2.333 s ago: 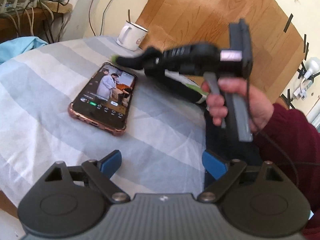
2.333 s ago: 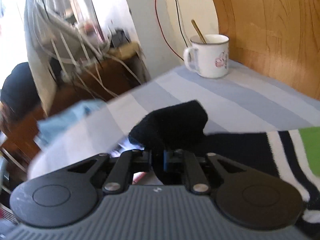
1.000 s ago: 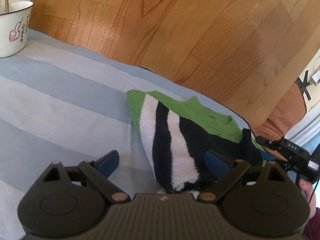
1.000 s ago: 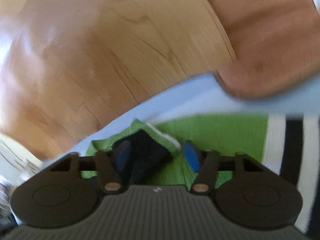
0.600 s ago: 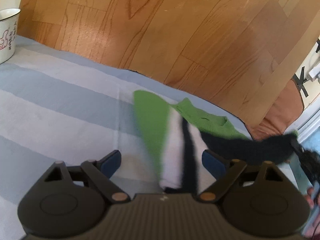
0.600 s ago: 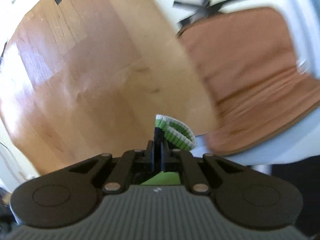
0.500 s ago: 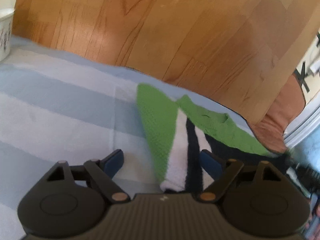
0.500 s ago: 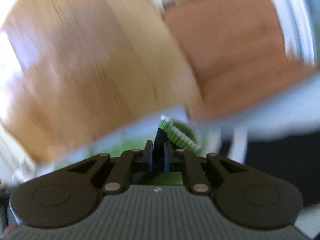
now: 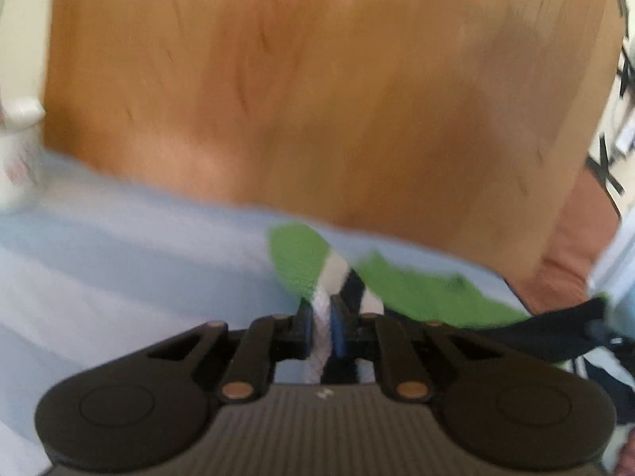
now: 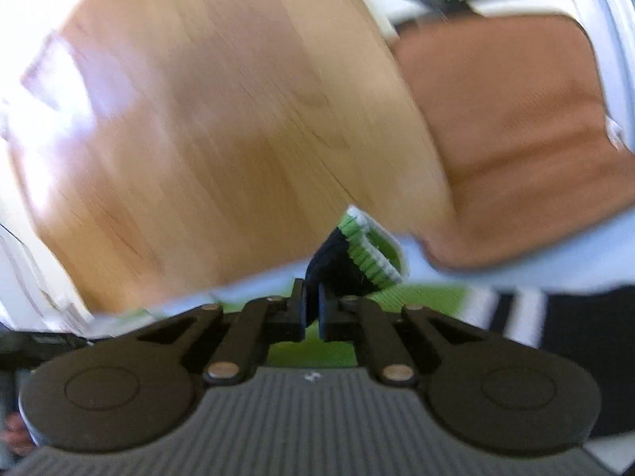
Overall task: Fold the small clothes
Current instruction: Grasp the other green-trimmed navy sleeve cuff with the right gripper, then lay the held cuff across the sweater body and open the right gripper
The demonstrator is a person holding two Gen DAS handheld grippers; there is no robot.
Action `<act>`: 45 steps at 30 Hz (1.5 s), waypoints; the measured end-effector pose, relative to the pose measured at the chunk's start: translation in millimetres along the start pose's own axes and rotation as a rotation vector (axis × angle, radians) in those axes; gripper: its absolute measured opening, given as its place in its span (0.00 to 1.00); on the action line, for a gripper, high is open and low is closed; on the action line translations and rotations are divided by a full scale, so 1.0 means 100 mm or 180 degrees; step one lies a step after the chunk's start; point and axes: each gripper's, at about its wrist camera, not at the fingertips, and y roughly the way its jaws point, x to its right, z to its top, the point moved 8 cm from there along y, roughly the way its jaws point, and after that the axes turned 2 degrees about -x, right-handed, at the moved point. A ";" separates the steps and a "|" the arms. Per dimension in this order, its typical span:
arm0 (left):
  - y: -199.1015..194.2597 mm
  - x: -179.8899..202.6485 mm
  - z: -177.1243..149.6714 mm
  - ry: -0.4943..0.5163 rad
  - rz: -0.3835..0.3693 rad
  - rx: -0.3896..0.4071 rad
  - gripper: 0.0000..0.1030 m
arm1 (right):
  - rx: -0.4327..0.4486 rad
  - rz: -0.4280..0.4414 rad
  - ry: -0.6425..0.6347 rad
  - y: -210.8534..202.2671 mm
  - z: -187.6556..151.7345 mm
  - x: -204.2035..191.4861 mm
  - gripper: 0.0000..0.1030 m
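A small knitted sweater (image 9: 301, 261), green with white and black stripes, lies on the blue striped tablecloth (image 9: 119, 261). My left gripper (image 9: 321, 317) is shut on a white-striped fold of it, which bunches up between the blue pads. From there a dark part of the sweater stretches off to the right edge of the left wrist view. In the right wrist view my right gripper (image 10: 311, 297) has its jaws closing on the black sleeve end with its green and white ribbed cuff (image 10: 369, 254), which sticks up past the fingertips. Both views are blurred.
A wood-pattern board (image 9: 317, 99) stands upright behind the table. A white mug (image 9: 20, 150) sits at the far left of the cloth. A brown cushion (image 10: 516, 139) is at the right beyond the table edge.
My left gripper has gone from wide open to shut on the striped fold. My right gripper has closed on the cuff and lifted it off the sweater. Both views have swung upward.
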 end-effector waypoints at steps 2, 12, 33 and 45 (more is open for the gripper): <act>0.08 -0.05 -0.04 0.0000 0.0031 -0.0070 0.10 | -0.0200 -0.0153 -0.0128 0.14 -0.15 -0.04 0.09; -0.13 -0.11 0.02 0.0039 0.0387 0.0070 0.43 | -0.0459 -0.0510 0.0676 -0.31 -0.25 0.68 0.45; 0.24 0.64 -0.61 0.1144 0.0243 -0.0388 0.60 | 0.0612 -0.1343 0.2940 -1.73 -0.41 2.43 0.43; 0.20 0.61 -0.57 0.1061 0.0159 -0.0404 0.64 | 0.0480 -0.1062 0.1839 -0.97 0.43 1.89 0.09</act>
